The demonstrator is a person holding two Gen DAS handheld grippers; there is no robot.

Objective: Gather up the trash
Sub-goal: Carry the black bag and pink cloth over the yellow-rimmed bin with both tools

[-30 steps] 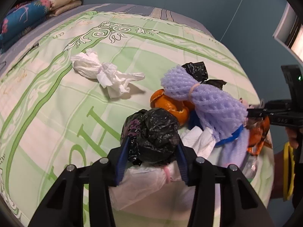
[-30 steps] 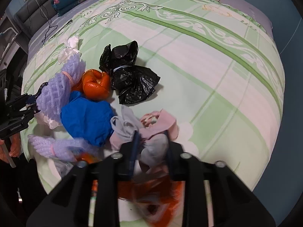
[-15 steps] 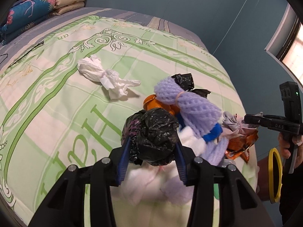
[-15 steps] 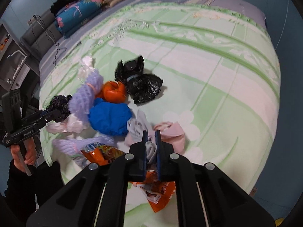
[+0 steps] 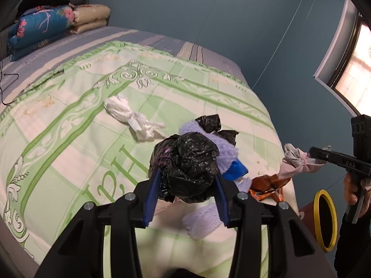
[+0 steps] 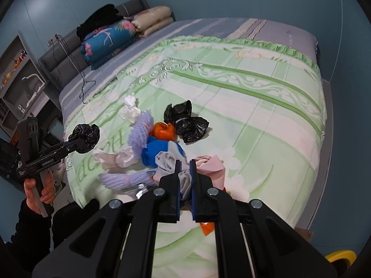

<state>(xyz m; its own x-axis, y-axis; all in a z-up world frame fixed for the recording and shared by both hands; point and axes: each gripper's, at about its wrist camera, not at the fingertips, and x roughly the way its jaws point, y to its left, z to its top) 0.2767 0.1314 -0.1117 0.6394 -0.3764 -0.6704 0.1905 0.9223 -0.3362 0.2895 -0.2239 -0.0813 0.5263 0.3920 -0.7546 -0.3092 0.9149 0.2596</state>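
Note:
My left gripper (image 5: pixel 186 178) is shut on a crumpled black plastic bag (image 5: pixel 187 164), held above the green patterned bedspread (image 5: pixel 69 139); the right wrist view shows this left gripper (image 6: pixel 81 142) and its black bag (image 6: pixel 87 134) at the left. My right gripper (image 6: pixel 184 176) is shut on a grey and pink bundle (image 6: pixel 167 162), which hangs from the right gripper (image 5: pixel 313 156) as a pink bundle (image 5: pixel 296 162). Still on the bed lie a white tissue (image 5: pixel 129 118), purple foam nets (image 6: pixel 139 134), a blue bag (image 6: pixel 160 150), an orange ball (image 6: pixel 164 132), a tied black bag (image 6: pixel 185 122) and an orange wrapper (image 5: pixel 266 185).
A yellow-rimmed bin (image 5: pixel 324 217) stands on the floor off the bed's near corner, below the right hand. Folded quilts (image 5: pixel 46 27) are stacked at the headboard. A black cable (image 6: pixel 81 85) trails over the far left side. A shelf unit (image 6: pixel 18 69) stands beside the bed.
Both grippers have risen and drawn back from the trash pile with their loads. The right jaws closed tight on the grey and pink bundle and lifted it off the bed.

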